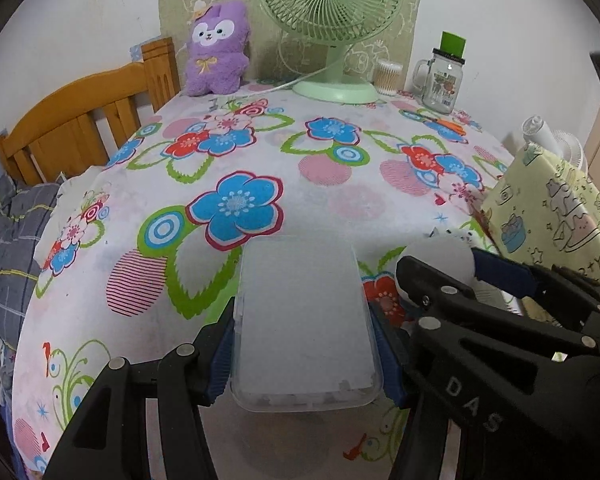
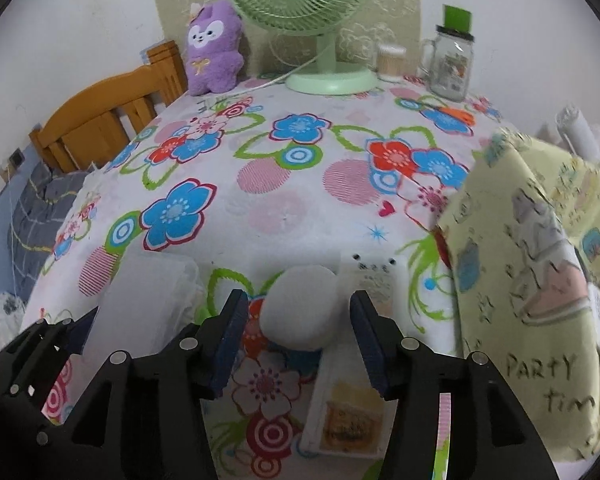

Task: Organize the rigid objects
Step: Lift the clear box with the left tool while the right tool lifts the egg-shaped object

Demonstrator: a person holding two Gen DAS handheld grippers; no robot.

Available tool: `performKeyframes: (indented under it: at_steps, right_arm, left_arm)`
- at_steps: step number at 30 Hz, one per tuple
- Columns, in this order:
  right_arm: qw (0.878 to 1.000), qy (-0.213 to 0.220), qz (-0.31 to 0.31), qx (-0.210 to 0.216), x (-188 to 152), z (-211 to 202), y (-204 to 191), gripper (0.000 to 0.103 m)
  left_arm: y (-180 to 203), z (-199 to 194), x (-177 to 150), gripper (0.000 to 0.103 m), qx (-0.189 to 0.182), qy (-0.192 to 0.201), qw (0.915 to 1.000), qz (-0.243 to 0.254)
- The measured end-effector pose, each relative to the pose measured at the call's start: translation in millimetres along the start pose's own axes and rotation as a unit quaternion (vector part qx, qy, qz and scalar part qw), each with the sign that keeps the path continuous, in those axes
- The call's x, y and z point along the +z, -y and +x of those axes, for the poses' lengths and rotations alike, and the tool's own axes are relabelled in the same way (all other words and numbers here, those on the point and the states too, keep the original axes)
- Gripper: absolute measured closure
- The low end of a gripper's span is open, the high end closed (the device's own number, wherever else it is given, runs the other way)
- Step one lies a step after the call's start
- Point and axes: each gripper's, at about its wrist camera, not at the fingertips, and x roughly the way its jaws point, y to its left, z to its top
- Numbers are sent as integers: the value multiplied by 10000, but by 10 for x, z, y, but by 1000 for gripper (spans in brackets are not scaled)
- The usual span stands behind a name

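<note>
My left gripper [image 1: 304,340] is shut on a clear frosted plastic box [image 1: 306,320] and holds it over the flowered tablecloth [image 1: 260,160]. The box also shows in the right wrist view [image 2: 144,304], at the left. My right gripper [image 2: 298,336] is open around a white rounded object [image 2: 300,306] that lies on the cloth; its pads [image 2: 232,336] stand apart from it on both sides. The same white object [image 1: 440,256] shows between the right gripper's fingers in the left wrist view. A white card with a yellow picture [image 2: 348,400] lies under the right gripper.
A yellow patterned bag [image 2: 540,280] stands close on the right. At the table's far edge are a green fan [image 1: 332,40], a purple plush toy [image 1: 216,48], a cotton-swab jar [image 1: 388,76] and a glass mug jar [image 1: 444,76]. A wooden bed frame [image 1: 80,120] is left.
</note>
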Motion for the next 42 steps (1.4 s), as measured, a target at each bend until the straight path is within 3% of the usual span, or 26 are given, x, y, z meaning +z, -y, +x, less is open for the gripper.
performKeyframes:
  at_steps: [2, 17, 29, 42]
  right_arm:
    - [9999, 21, -102, -59, 4, 18, -43, 61]
    - [9996, 189, -197, 83, -35, -168, -79, 76]
    - [9986, 8, -408, 337, -179, -148, -277, 77]
    - [9986, -89, -352, 397, -53, 124, -308, 75]
  left_arm:
    - [1, 16, -6, 41, 11, -2, 10000, 23]
    - [34, -143, -44, 41, -43, 164, 9998, 83]
    - [-120, -146, -226, 41, 34, 52, 10000, -47]
    - [-198, -47, -154, 41, -12, -18, 9999, -108]
